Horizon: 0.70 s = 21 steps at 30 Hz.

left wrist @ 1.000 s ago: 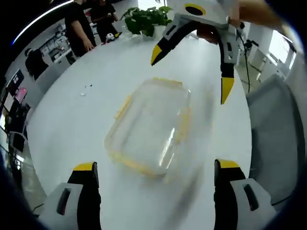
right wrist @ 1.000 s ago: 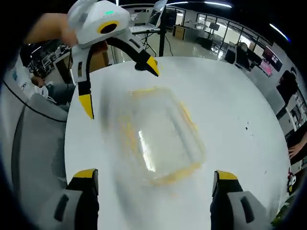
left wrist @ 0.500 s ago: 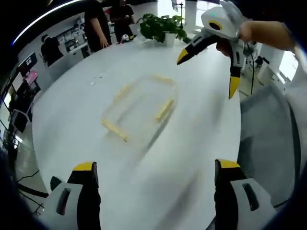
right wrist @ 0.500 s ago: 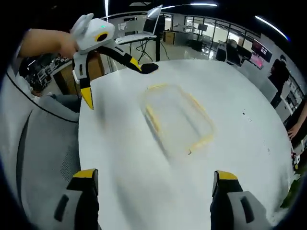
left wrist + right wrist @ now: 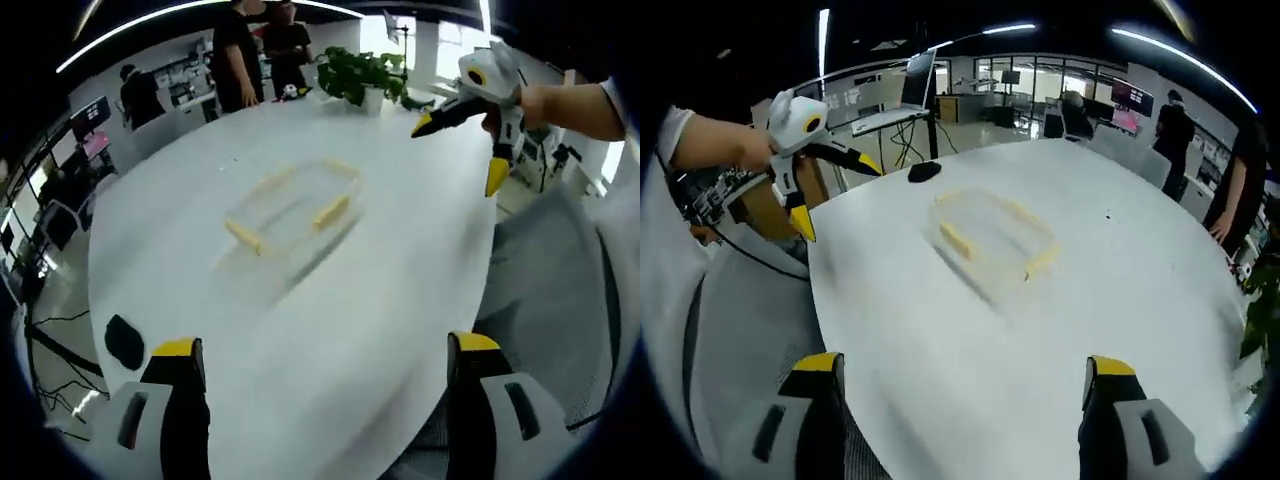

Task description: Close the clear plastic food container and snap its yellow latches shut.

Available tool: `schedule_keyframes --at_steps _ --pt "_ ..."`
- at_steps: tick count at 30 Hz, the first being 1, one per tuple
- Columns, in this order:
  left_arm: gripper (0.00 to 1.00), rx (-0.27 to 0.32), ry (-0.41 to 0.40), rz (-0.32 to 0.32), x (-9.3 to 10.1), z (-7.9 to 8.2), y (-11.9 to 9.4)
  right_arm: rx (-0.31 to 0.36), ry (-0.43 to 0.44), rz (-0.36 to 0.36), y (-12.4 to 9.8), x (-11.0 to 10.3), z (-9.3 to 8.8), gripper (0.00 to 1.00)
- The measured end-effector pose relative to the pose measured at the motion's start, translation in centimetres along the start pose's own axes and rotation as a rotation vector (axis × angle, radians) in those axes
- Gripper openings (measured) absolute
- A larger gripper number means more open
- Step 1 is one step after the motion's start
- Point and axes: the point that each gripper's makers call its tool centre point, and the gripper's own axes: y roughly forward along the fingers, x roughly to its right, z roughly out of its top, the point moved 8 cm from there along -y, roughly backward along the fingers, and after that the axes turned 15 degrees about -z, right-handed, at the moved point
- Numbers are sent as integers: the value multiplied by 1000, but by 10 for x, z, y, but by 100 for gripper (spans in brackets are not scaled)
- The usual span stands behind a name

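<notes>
With the clear container (image 5: 290,203) mid-counter (image 5: 380,300), well away from my two wide-open hand-held grippers, left (image 5: 325,355) and right (image 5: 955,365), I'd check each yellow latch (image 5: 331,212) sits flush.

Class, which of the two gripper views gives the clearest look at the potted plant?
The left gripper view: the potted plant stands whole at the table's far edge, leaves and pot distinct. The right gripper view catches just some dark leaves at its edge.

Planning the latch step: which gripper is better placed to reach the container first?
Neither clearly, so left only by a hedge. Both the left gripper and right gripper hang open, off the table edge, away from the clear container.
</notes>
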Motion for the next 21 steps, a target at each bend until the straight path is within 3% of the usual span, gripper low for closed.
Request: schedule_keyframes --at_steps 9,13,17,21 --pt "99 45 -35 29 33 -21 -4 54 130 -22 -26 -30 -27 99" --pt "98 80 -49 53 46 -30 -4 79 149 -80 -33 -42 -39 99" --pt "98 121 -108 84 56 -45 0 113 263 -109 -41 -49 -45 99" --pt "98 158 -142 110 63 -51 -1 104 263 -99 -44 -57 -52 99"
